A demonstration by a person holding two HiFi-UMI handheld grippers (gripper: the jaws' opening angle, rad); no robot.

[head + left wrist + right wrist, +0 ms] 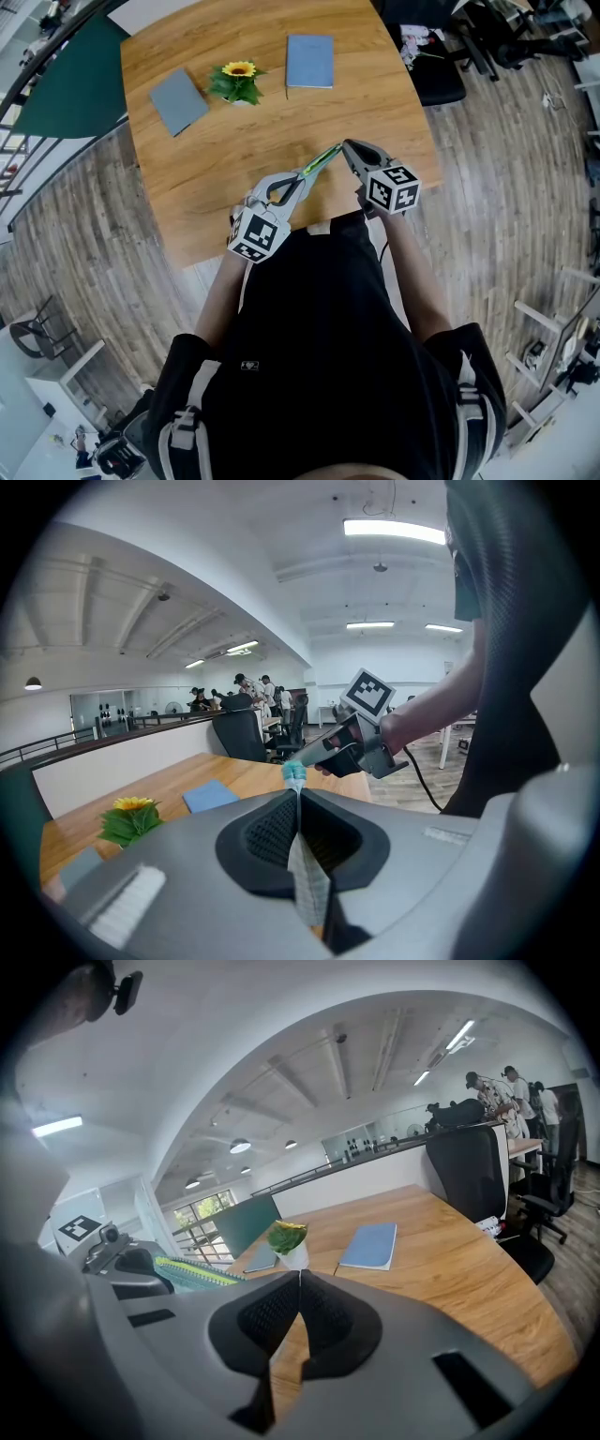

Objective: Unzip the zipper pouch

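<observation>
A slim teal and green zipper pouch [322, 162] hangs in the air over the near edge of the wooden table [202, 192]. My left gripper [307, 174] is shut on its near end; in the left gripper view the mesh fabric [302, 869] is pinched between the pads and its teal tip [294, 774] sticks out. My right gripper [346, 145] is shut, with its tip right at the pouch's far end [309, 764]. In the right gripper view the pouch [192, 1274] lies to the left of the closed jaws [299, 1274]. Whether they pinch the zipper pull is hidden.
On the table's far part stand a small potted sunflower [238, 81], a blue notebook [309, 61] and a grey notebook [178, 101]. A black office chair [436, 70] is at the table's right. People stand far off in the room [248, 691].
</observation>
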